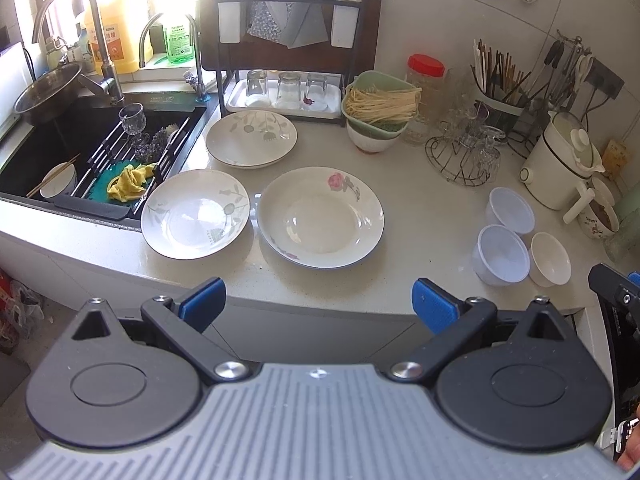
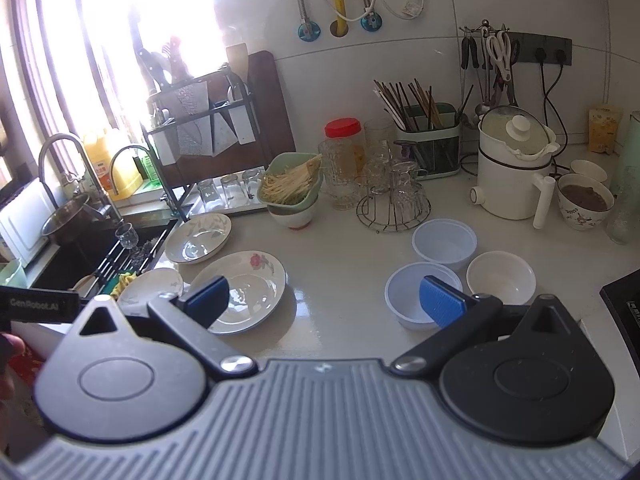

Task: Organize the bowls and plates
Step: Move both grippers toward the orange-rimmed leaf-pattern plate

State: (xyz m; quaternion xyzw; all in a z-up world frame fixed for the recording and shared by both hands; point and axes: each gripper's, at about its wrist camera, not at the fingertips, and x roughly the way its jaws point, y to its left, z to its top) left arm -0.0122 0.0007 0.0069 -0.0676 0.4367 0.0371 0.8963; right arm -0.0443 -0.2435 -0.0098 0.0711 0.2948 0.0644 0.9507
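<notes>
Three white plates lie on the counter: a rose plate in the middle, a leaf plate by the sink, and a second leaf plate behind. Two translucent plastic bowls and a small white bowl stand at the right. My left gripper is open and empty, held in front of the counter edge. My right gripper is open and empty above the counter, between the rose plate and the bowls.
The sink with a roll-up rack, a yellow cloth and a bowl with chopsticks is at the left. A dish rack with glasses, a green noodle basket, a wire glass stand and a white electric pot line the back.
</notes>
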